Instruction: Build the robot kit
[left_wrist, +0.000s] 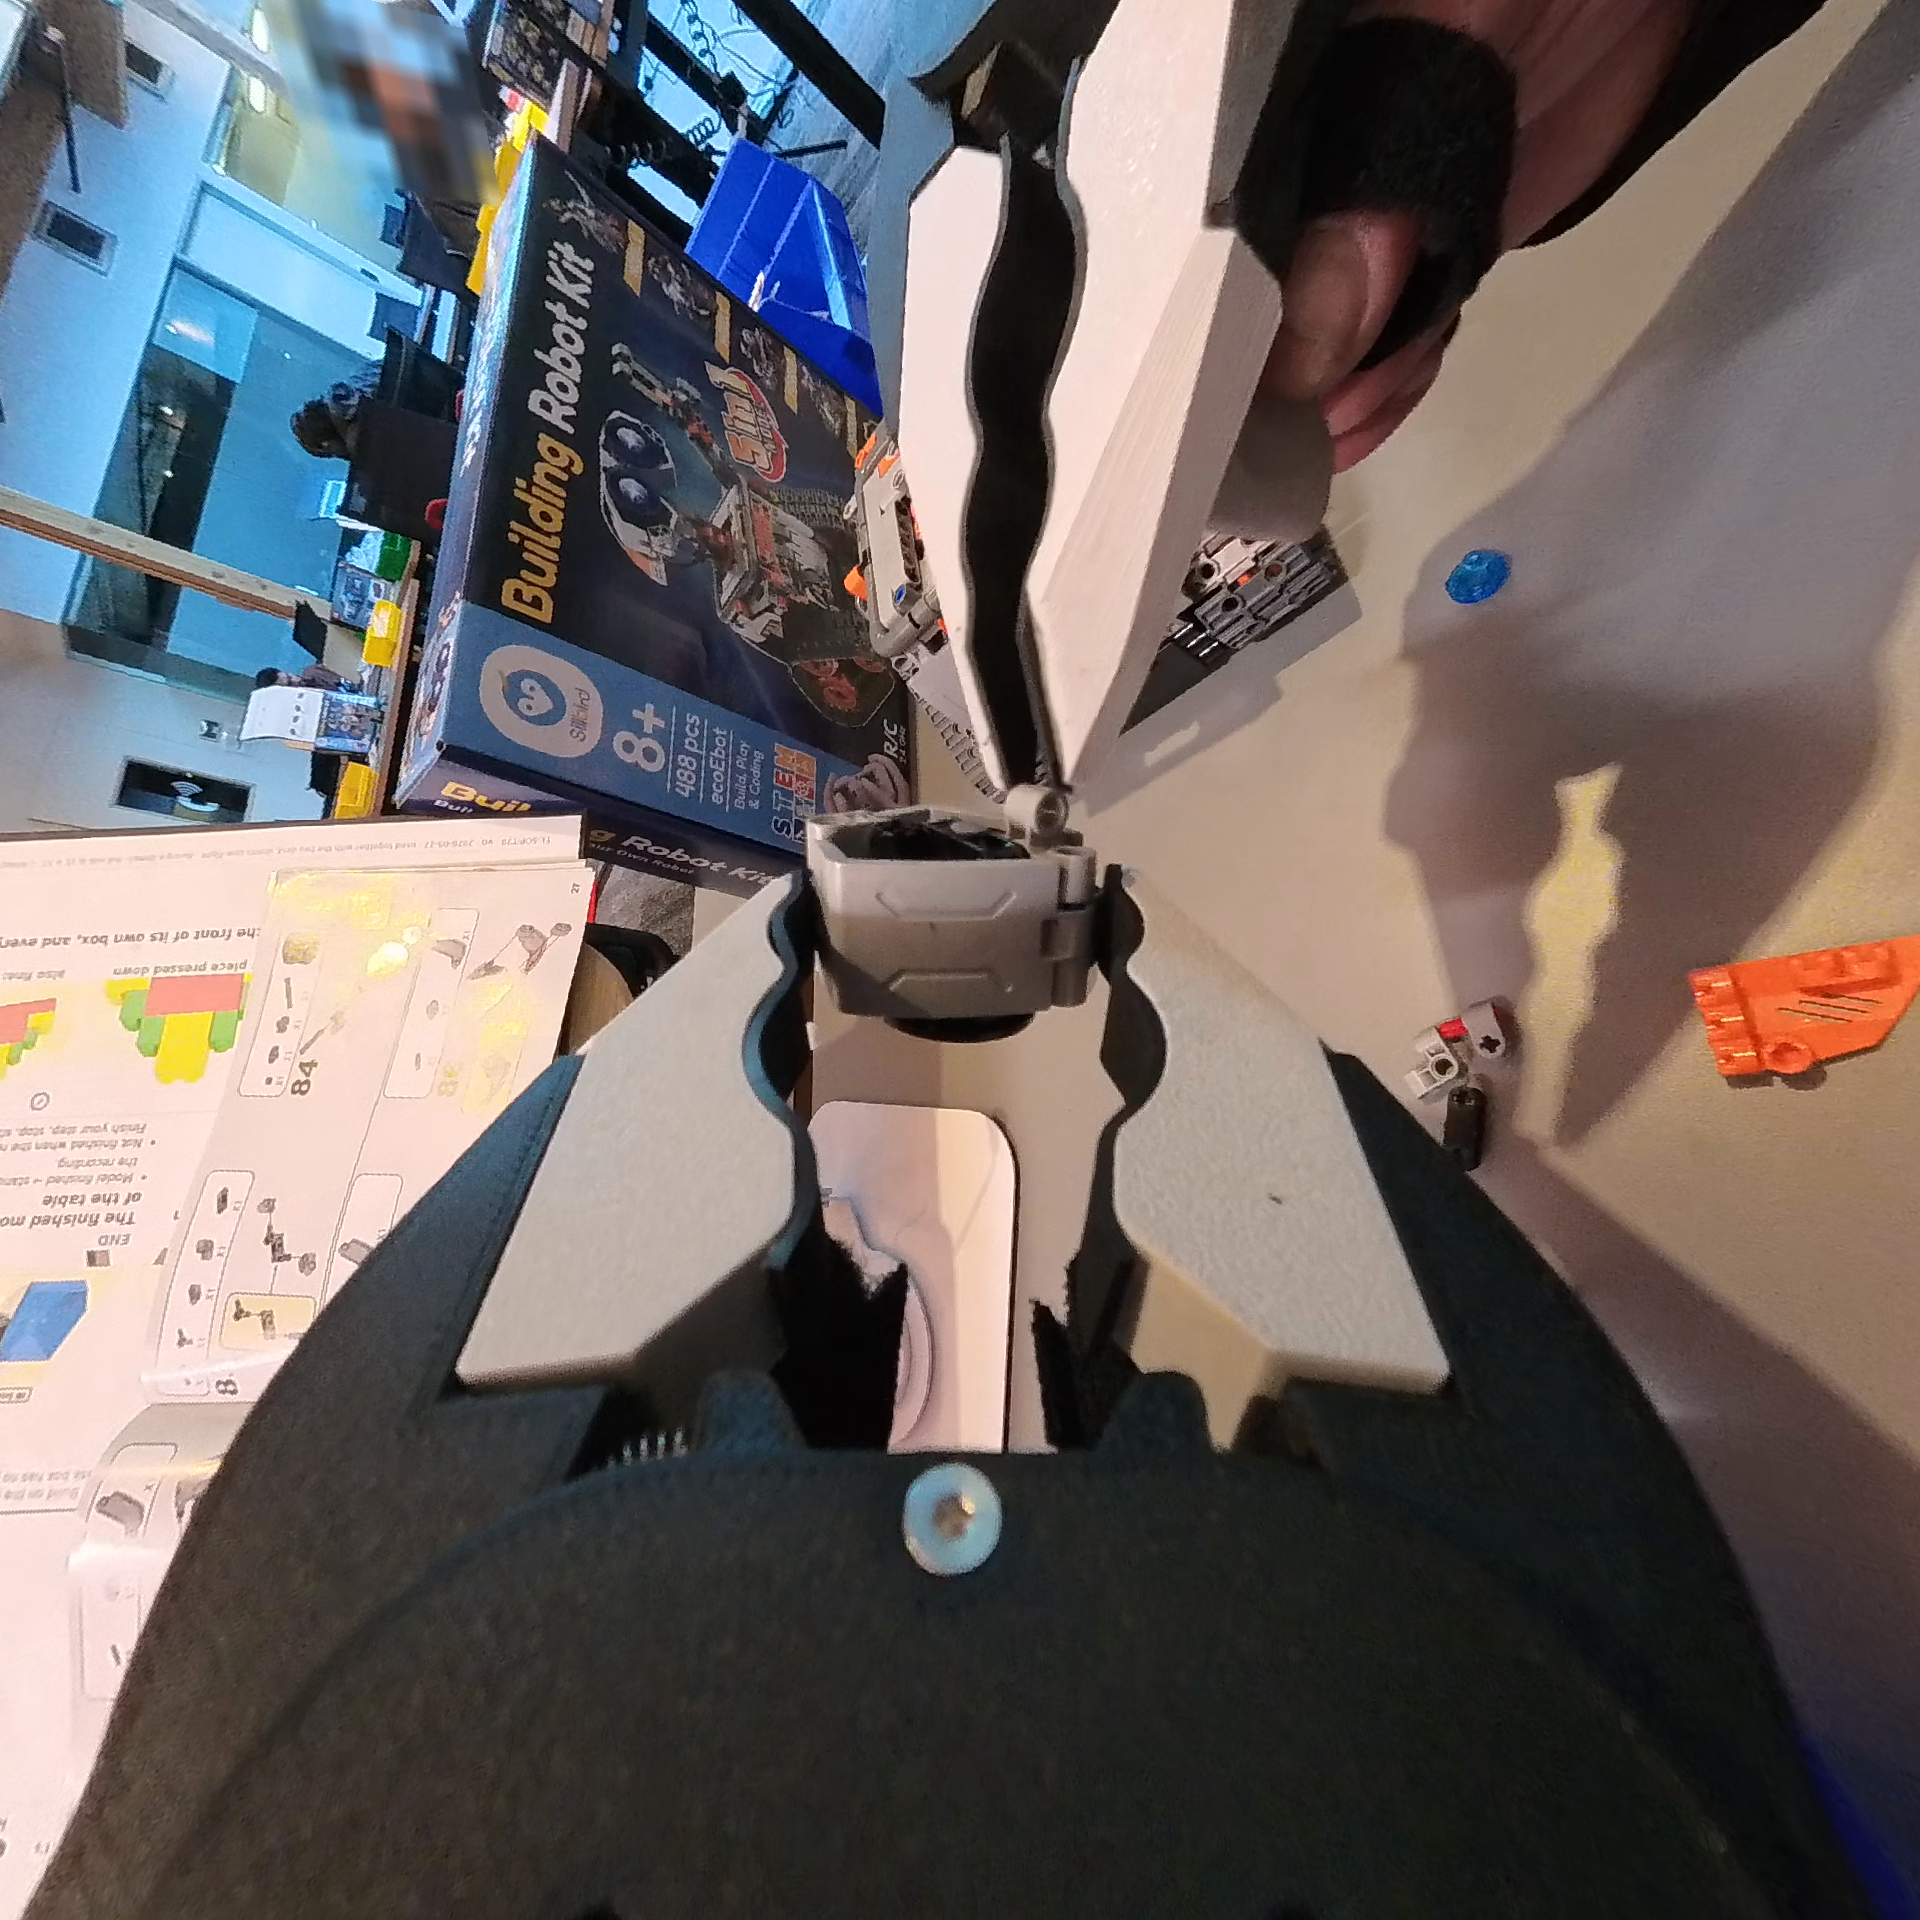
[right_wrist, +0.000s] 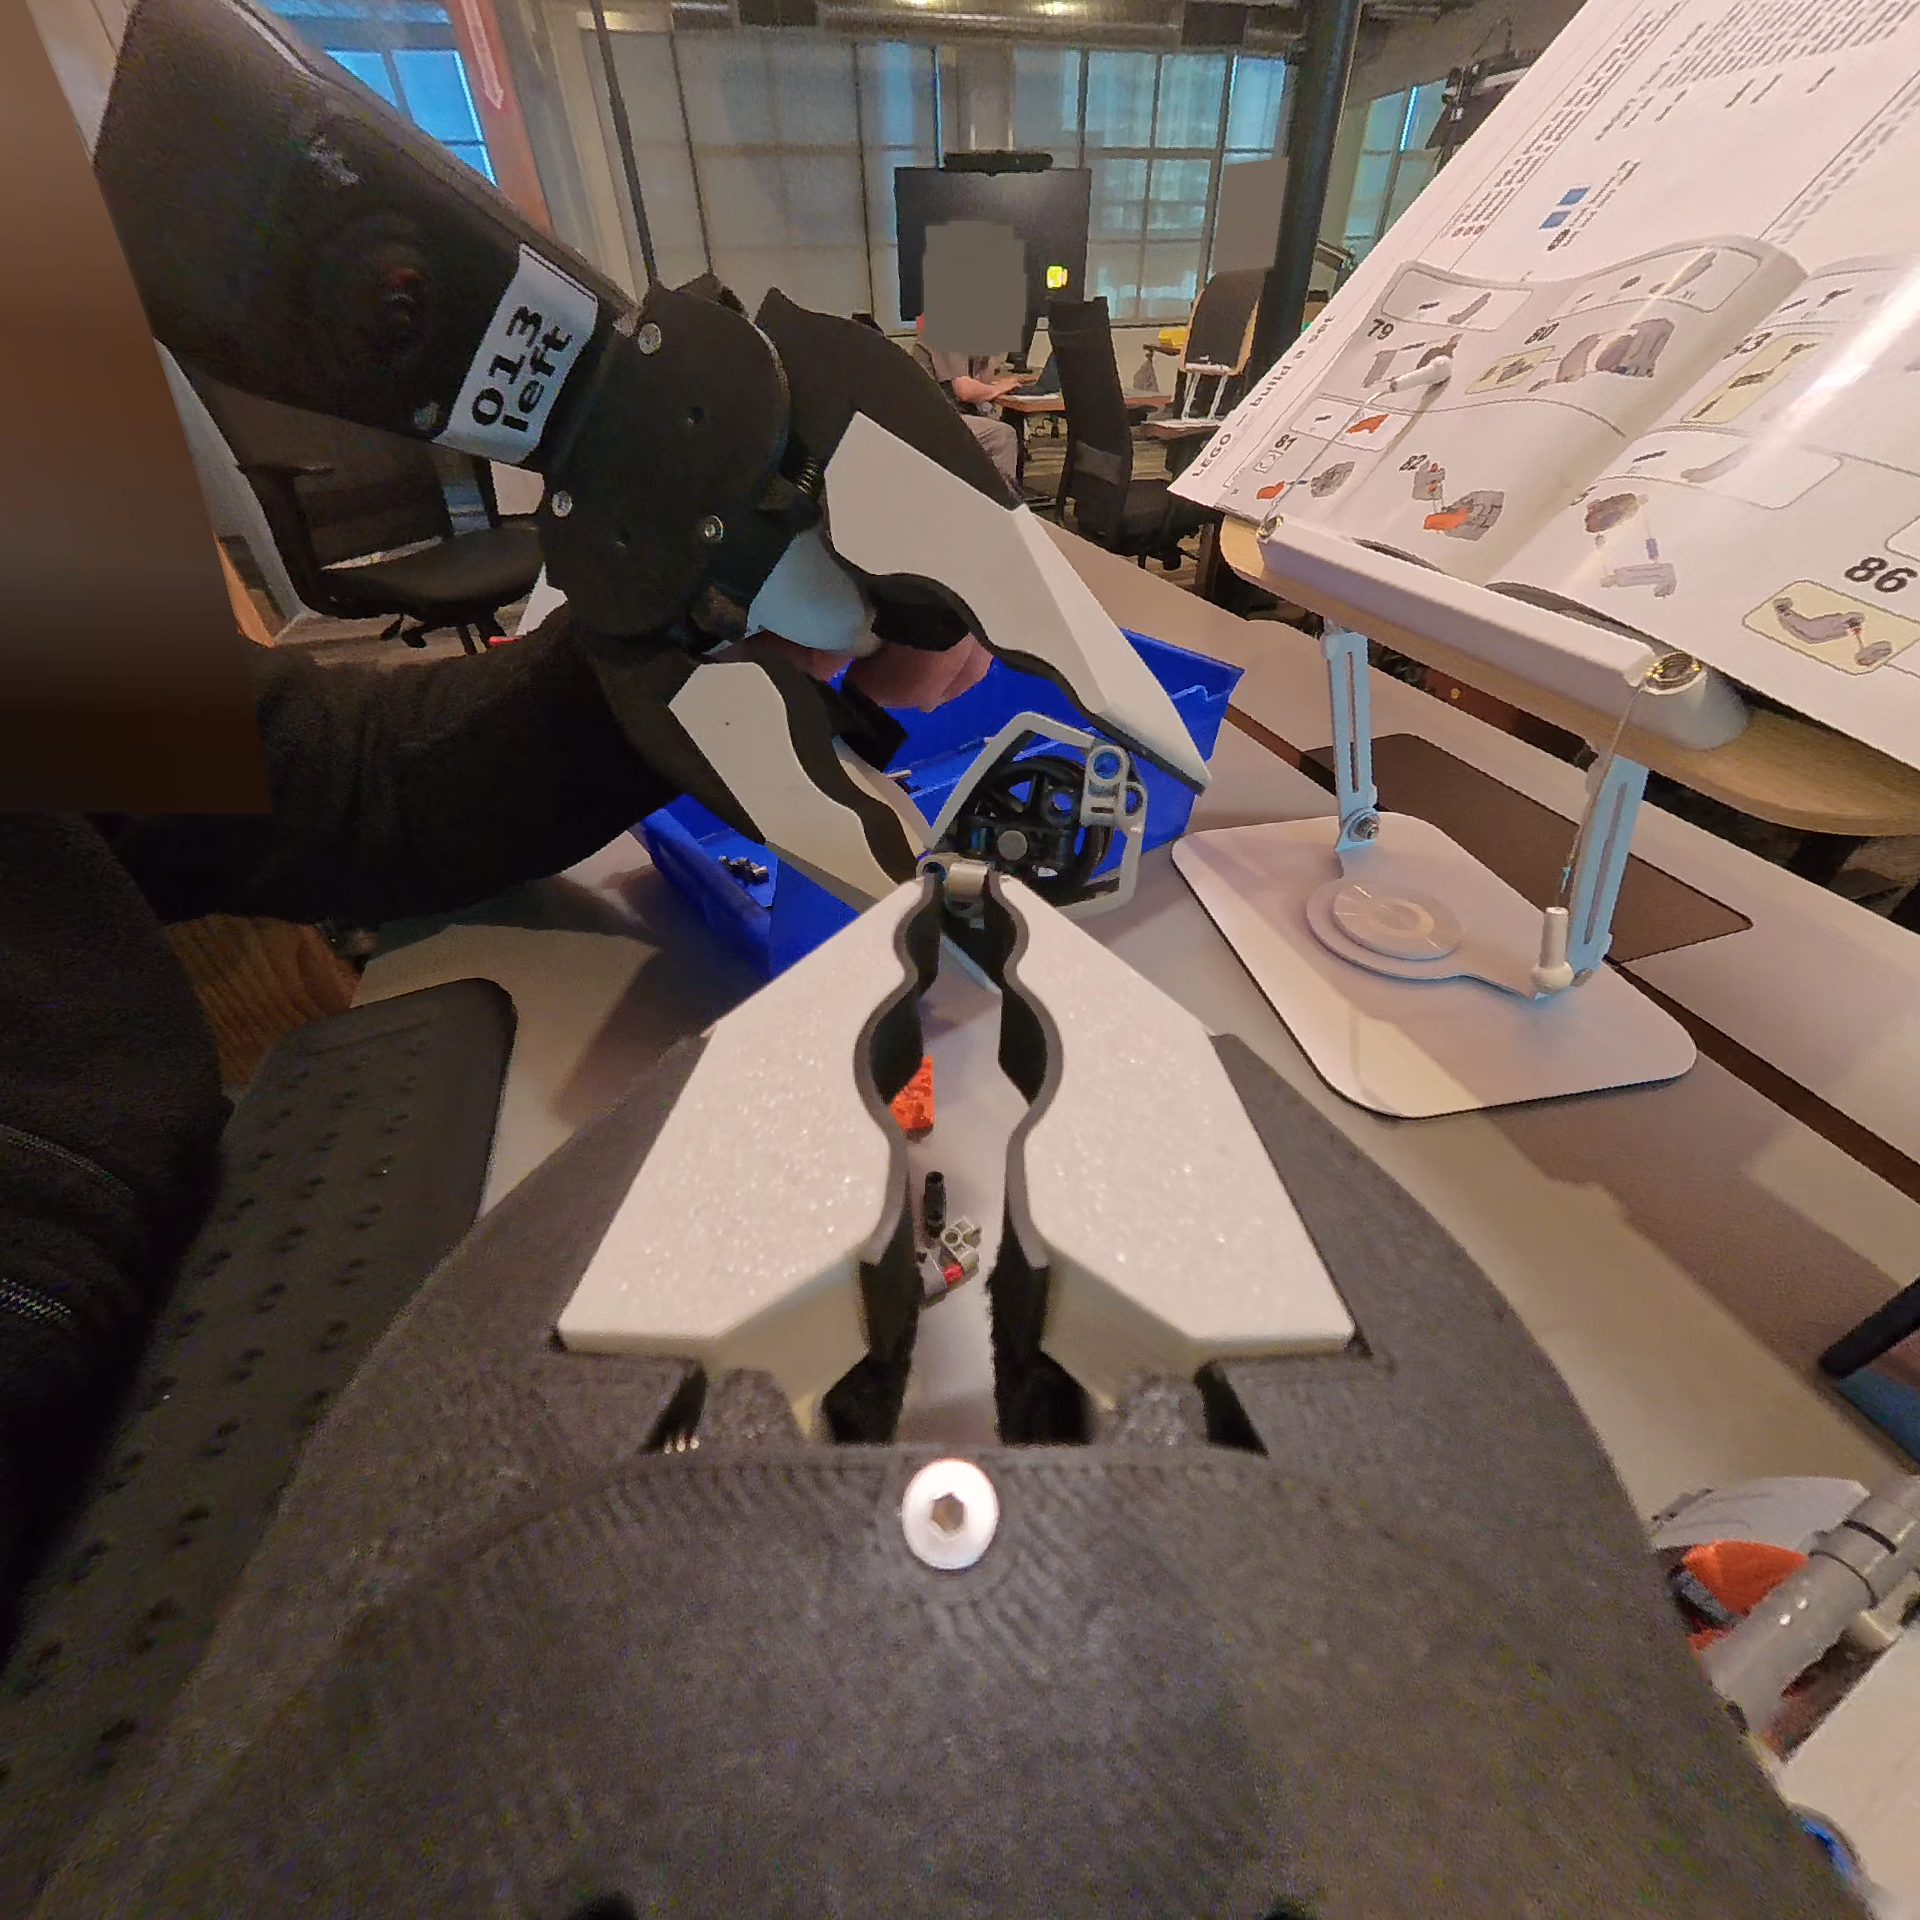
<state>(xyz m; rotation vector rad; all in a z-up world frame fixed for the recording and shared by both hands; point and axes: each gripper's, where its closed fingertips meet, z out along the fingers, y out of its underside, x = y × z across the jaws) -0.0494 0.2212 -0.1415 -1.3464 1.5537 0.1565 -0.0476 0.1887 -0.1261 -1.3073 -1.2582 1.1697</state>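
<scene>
Gripping grey assembly (left_wrist: 951, 940) (both tongs)

Dark blue cardboard box (left_wrist: 665, 540): printed lettering, upper left of the frame.
Open white instruction booklet (right_wrist: 1621, 343): step numbers, upper right.
White sticker (right_wrist: 520, 358) on black tool body: printed characters, upper left.

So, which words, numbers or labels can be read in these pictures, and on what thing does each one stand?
I will not copy out writing; these things bear it.
Dark blue box: large print, clear.
Open booklet on the white stand: step numbers clear, small text blurred.
White sticker on the left gripper: clear.
</scene>
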